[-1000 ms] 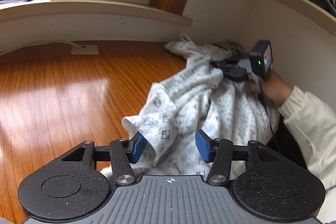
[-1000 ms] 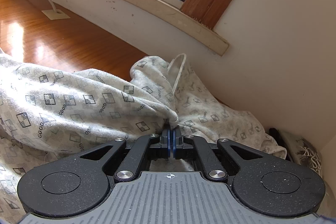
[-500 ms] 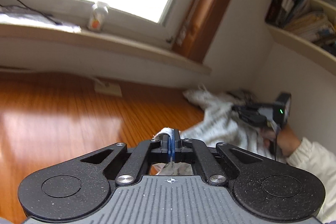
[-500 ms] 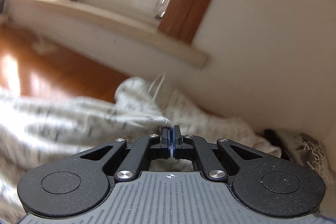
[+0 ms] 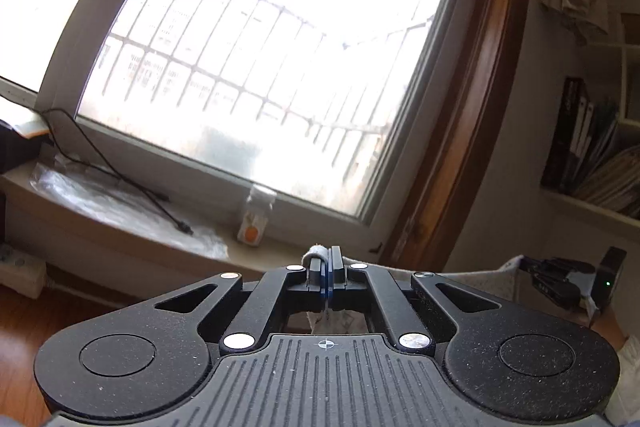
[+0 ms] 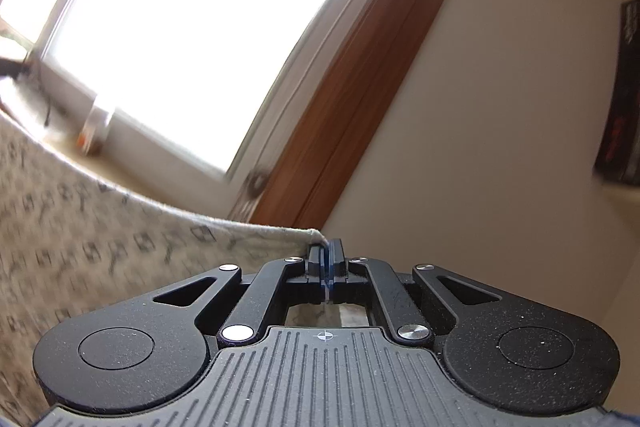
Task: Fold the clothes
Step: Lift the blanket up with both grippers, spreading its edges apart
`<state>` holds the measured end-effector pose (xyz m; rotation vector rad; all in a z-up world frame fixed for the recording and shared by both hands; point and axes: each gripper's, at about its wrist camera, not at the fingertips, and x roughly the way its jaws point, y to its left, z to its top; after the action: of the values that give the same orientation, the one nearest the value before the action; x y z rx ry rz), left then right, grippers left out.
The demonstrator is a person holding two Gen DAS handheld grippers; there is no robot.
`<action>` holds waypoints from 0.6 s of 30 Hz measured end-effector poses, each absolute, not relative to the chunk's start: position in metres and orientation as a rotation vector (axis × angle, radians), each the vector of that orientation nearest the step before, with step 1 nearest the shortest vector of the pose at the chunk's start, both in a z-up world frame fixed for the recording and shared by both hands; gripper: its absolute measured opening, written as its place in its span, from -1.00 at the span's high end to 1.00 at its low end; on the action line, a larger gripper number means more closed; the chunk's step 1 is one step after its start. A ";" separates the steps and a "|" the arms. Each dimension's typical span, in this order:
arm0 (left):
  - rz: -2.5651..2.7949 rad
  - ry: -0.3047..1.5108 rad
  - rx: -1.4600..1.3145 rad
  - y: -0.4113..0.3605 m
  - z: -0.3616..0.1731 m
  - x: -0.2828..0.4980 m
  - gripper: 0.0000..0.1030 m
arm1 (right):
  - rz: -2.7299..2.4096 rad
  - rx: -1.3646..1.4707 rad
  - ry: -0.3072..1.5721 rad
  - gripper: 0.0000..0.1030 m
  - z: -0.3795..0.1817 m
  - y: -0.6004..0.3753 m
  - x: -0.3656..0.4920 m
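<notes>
Garment [image 6: 100, 259] stretched at nine o'clock of the right gripper [image 6: 327, 259], both it and the left gripper [image 5: 327, 267] clamped on thin hem edges, which may slip under tension.

The left gripper [image 5: 328, 259], black with blue pads, fills the 6 o'clock part of the view, its jaws pressed together on a rolled edge of white patterned cloth [image 5: 316, 251] that pokes out just above them. More of that cloth [image 5: 492, 281] stretches toward 4 o'clock, where the right gripper [image 5: 530, 273], black with a small green light on its body, pinches it, with a hand [image 5: 604, 323] and a white sleeve [image 5: 630, 359] below. A large barred window [image 5: 256, 59] fills 12 o'clock, with a brown wooden frame [image 5: 472, 107] at 2 o'clock. On the pale sill [image 5: 120, 223] at 9 o'clock lie a black cable [image 5: 120, 175] and crinkled clear plastic [image 5: 100, 199]; a small clear bottle with an orange label [image 5: 256, 217] stands near centre. Shelved books [image 5: 592, 155] sit at 3 o'clock.
</notes>
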<state>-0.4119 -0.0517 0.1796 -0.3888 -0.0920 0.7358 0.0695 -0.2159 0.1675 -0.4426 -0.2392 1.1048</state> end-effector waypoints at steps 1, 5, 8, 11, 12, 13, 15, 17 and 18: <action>0.737 -0.114 -0.373 -0.053 0.189 -0.414 0.98 | 1.101 -0.430 -0.256 0.96 0.177 -0.217 0.070; 0.741 -0.192 -0.279 -0.069 0.232 -0.420 0.98 | 1.084 -0.380 -0.353 0.96 0.210 -0.232 0.057; 0.727 -0.235 -0.213 -0.083 0.268 -0.422 0.98 | 1.074 -0.331 -0.403 0.96 0.234 -0.249 0.054; 0.706 -0.267 -0.128 -0.104 0.313 -0.422 0.98 | 1.057 -0.289 -0.448 0.96 0.260 -0.268 0.053; 0.702 -0.277 -0.092 -0.112 0.329 -0.421 0.98 | 1.050 -0.276 -0.462 0.96 0.270 -0.274 0.053; 0.697 -0.286 -0.058 -0.122 0.345 -0.418 0.98 | 1.043 -0.265 -0.474 0.96 0.279 -0.281 0.053; 0.693 -0.305 0.007 -0.140 0.377 -0.416 0.98 | 1.029 -0.252 -0.508 0.96 0.298 -0.294 0.050; 0.693 -0.321 0.069 -0.158 0.407 -0.415 0.98 | 1.019 -0.246 -0.540 0.96 0.313 -0.306 0.045; 0.695 -0.327 0.097 -0.168 0.419 -0.414 0.98 | 1.016 -0.241 -0.556 0.96 0.321 -0.313 0.041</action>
<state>-0.4141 -0.1676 0.4185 0.0972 -0.3274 0.6953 0.0415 -0.3128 0.3207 -0.2410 -0.5562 1.0162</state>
